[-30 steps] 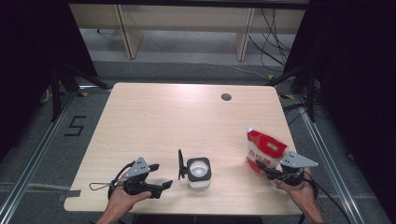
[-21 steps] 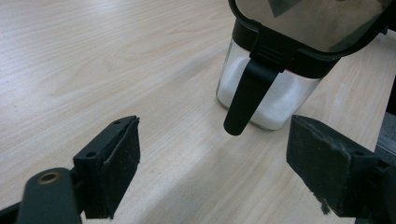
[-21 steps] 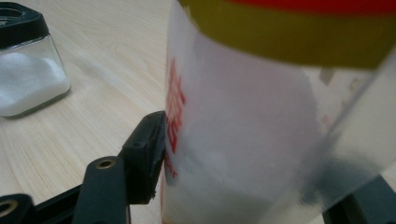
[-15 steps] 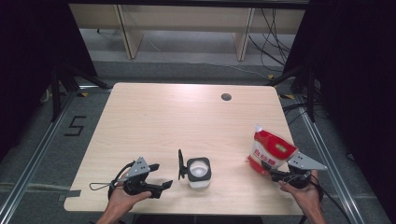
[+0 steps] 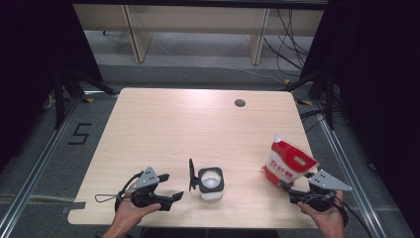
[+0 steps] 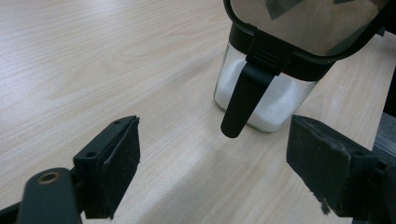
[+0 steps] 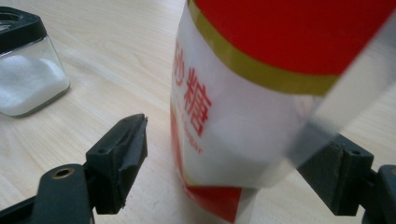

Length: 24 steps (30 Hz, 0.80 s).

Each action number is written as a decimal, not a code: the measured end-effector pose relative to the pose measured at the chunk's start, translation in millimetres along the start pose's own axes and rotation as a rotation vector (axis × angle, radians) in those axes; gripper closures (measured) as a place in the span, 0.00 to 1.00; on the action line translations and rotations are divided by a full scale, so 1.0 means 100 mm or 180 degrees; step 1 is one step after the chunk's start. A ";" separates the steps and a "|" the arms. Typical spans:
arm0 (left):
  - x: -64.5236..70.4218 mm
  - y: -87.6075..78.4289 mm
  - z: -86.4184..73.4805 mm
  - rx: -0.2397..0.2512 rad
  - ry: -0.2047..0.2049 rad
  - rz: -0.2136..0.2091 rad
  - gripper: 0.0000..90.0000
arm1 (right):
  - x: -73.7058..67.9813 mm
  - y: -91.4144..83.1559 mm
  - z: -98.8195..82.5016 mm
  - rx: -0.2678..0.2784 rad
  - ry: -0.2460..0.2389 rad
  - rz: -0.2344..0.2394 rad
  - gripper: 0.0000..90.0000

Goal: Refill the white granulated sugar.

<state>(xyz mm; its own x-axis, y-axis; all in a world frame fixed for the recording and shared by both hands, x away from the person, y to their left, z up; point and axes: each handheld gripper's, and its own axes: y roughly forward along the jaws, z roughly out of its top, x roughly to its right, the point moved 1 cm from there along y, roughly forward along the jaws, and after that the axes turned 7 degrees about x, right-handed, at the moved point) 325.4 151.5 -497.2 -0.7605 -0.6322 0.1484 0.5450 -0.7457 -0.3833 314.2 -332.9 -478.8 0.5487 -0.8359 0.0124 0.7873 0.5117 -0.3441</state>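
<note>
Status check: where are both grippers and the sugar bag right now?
Right gripper jaws just opened, sugar bag standing between them, unpressed. Left gripper open, facing the open-lidded jar. Nothing in the way.

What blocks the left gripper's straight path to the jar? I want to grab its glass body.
The jar's open lid hangs over it, and the black lid tab droops down the near face, right in front of the open left gripper. Otherwise bare table.
</note>
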 end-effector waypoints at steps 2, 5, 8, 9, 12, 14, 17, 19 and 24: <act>0.00 0.00 0.00 0.0023 -0.0010 -0.0007 0.19 | 0.01 -0.02 -0.01 -0.0037 -0.0017 -0.0042 0.24; 0.01 0.01 0.00 0.0029 -0.0002 -0.0036 0.22 | -0.03 -0.09 -0.03 -0.0124 0.0050 -0.0118 0.24; 0.03 0.00 0.02 0.0027 -0.0027 -0.0011 0.23 | -0.11 -0.16 -0.06 -0.0255 0.0105 -0.0206 0.24; 0.02 0.00 0.03 0.0050 0.0006 -0.0040 0.23 | -0.09 -0.17 -0.08 -0.0247 0.0034 -0.0177 0.24; 0.05 -0.01 0.05 0.0078 -0.0071 -0.0035 0.26 | -0.12 -0.22 -0.11 -0.0289 0.0086 -0.0199 0.23; 0.06 -0.01 0.07 0.0059 -0.0023 -0.0070 0.28 | -0.14 -0.25 -0.11 -0.0293 0.0106 -0.0190 0.23; 0.09 0.00 0.09 0.0032 -0.0052 -0.0080 0.34 | -0.15 -0.25 -0.11 -0.0297 0.0022 -0.0137 0.23; 0.10 -0.01 0.10 -0.0007 -0.0062 -0.0082 0.38 | -0.17 -0.25 -0.11 -0.0306 0.0018 -0.0108 0.23; 0.09 -0.04 0.16 0.0003 0.0013 -0.0080 0.51 | -0.20 -0.29 -0.14 -0.0379 0.0067 -0.0087 0.24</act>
<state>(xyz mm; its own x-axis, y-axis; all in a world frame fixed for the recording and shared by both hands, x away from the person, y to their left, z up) 321.7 145.4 -480.2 -0.7754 -0.6123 0.1544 0.5259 -0.7616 -0.3787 276.5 -333.8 -482.3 0.5206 -0.8538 0.0041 0.7622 0.4625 -0.4530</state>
